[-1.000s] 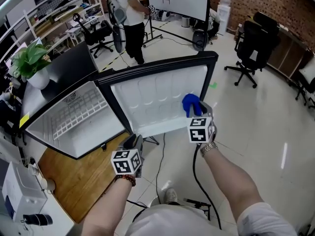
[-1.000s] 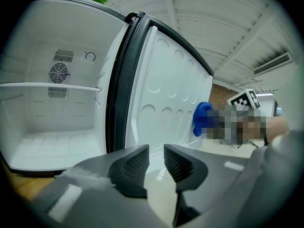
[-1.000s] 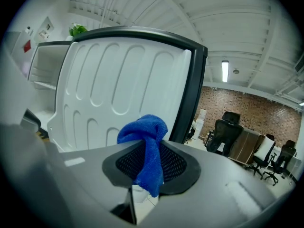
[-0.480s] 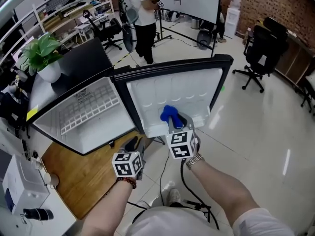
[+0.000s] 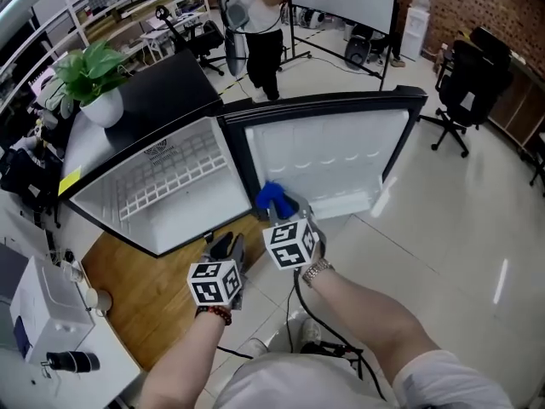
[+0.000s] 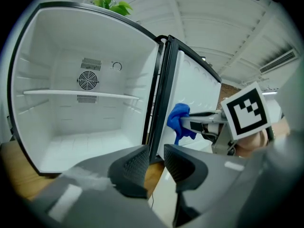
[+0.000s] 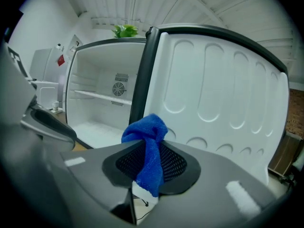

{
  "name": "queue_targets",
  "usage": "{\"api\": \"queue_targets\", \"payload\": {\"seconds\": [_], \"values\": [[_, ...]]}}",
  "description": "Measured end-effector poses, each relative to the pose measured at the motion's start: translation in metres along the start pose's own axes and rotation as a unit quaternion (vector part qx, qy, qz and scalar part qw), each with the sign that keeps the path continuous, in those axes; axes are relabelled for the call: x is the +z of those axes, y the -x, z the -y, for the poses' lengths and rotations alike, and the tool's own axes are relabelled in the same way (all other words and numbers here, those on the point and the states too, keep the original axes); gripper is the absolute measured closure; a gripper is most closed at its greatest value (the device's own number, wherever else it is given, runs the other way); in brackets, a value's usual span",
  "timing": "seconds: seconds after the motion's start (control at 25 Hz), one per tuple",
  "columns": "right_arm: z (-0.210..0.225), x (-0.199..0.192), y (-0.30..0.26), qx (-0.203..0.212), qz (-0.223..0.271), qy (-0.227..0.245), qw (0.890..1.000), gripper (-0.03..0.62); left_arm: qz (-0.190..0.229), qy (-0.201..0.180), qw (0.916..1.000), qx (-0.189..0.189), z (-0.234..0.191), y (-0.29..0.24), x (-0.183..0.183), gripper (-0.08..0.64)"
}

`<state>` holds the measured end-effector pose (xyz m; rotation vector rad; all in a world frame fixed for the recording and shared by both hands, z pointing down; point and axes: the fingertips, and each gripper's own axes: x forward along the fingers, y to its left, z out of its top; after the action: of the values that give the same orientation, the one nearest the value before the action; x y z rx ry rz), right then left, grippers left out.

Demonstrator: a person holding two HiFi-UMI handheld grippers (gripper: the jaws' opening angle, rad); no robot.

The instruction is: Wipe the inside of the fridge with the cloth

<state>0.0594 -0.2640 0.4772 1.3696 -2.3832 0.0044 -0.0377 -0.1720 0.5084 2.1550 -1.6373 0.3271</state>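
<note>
Near the fridge door, right tool clamps the cloth, which may snag its edge and pull free; left tool ajar, empty.

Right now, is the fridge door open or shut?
Open. The black-edged white fridge door stands swung wide, so the white fridge compartment and its thin shelf show.

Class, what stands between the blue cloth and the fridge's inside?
The open door's black edge, at the hinge side; the left gripper view shows it between the cloth and the fridge cavity.
</note>
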Motion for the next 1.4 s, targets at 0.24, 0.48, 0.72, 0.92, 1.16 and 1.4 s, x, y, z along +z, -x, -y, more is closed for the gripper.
{"api": "queue_targets", "payload": {"seconds": [0.24, 0.48, 0.72, 0.92, 1.16, 1.4], "values": [[0.006, -0.007, -0.01, -0.014, -0.011, -0.01, 1.0, 0.506, -0.006, 0.001, 1.0, 0.007, -0.014, 0.007, -0.007, 0.454], [0.029, -0.018, -0.012, -0.037, -0.022, -0.013, 0.999, 0.506, -0.009, -0.001, 1.0, 0.002, -0.01, 0.006, -0.009, 0.454], [0.057, -0.033, -0.006, -0.058, -0.03, -0.012, 0.998, 0.506, -0.013, -0.001, 0.9999, -0.003, 0.0, -0.004, -0.012, 0.454], [0.097, -0.051, 0.005, -0.087, -0.045, -0.017, 0.995, 0.506, -0.014, -0.001, 0.9998, -0.011, 0.014, -0.015, -0.013, 0.454], [0.147, -0.069, 0.021, -0.121, -0.057, -0.024, 0.991, 0.506, -0.017, -0.002, 0.9997, -0.019, 0.033, -0.029, -0.014, 0.454], [0.2, -0.083, 0.039, -0.156, -0.065, -0.032, 0.985, 0.506, -0.015, -0.004, 0.9995, -0.028, 0.054, -0.042, -0.012, 0.454]]}}
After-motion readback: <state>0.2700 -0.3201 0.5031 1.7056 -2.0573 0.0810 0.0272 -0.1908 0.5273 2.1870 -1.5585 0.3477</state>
